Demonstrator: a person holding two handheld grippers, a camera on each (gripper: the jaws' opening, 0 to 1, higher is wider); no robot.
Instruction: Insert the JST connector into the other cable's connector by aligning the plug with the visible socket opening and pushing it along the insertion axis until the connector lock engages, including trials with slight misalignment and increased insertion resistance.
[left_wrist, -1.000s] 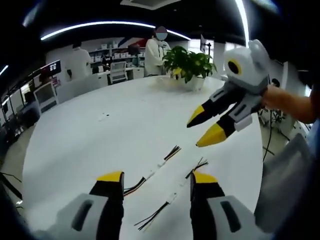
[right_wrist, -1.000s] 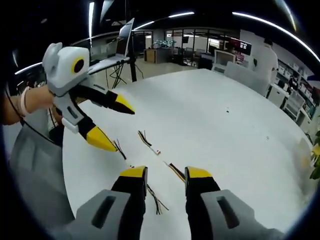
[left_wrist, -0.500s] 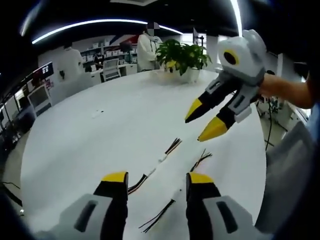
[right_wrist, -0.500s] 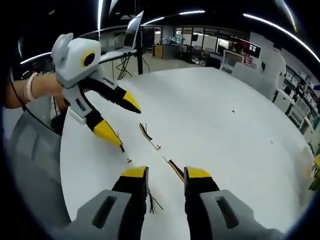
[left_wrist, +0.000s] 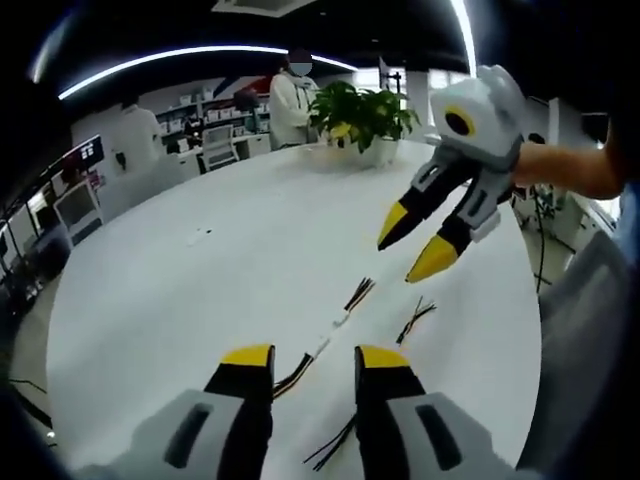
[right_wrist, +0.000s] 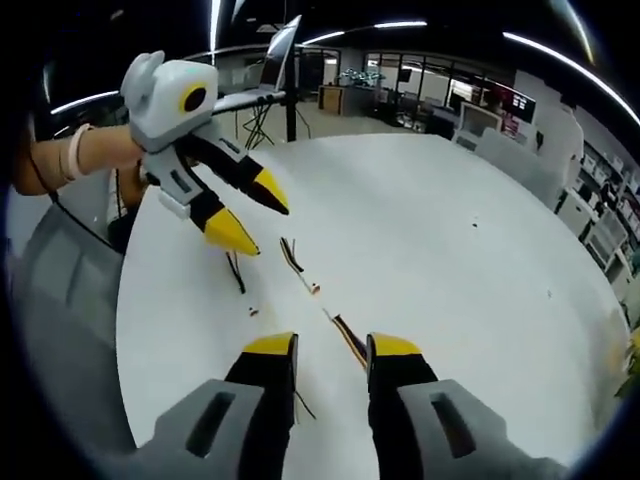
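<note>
Between left claw (left_wrist: 308, 358) tips (apart): cable (left_wrist: 322, 340)

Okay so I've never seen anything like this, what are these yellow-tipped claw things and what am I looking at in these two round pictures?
They are two hand-held grippers; a person holds one in each hand. Each carries a fisheye camera looking forward along its own two jaws, which explains the round pictures.

In the left gripper view, the left gripper rises from the bottom, and the right gripper comes in from the right, with the person's arm behind it. The right gripper view is the reverse: the right gripper is at the bottom, the left gripper at upper left.

Both are open and hold nothing. On the round white table lie two short cables with small connectors, apart from each other. A potted plant stands at the table's far edge.
</note>
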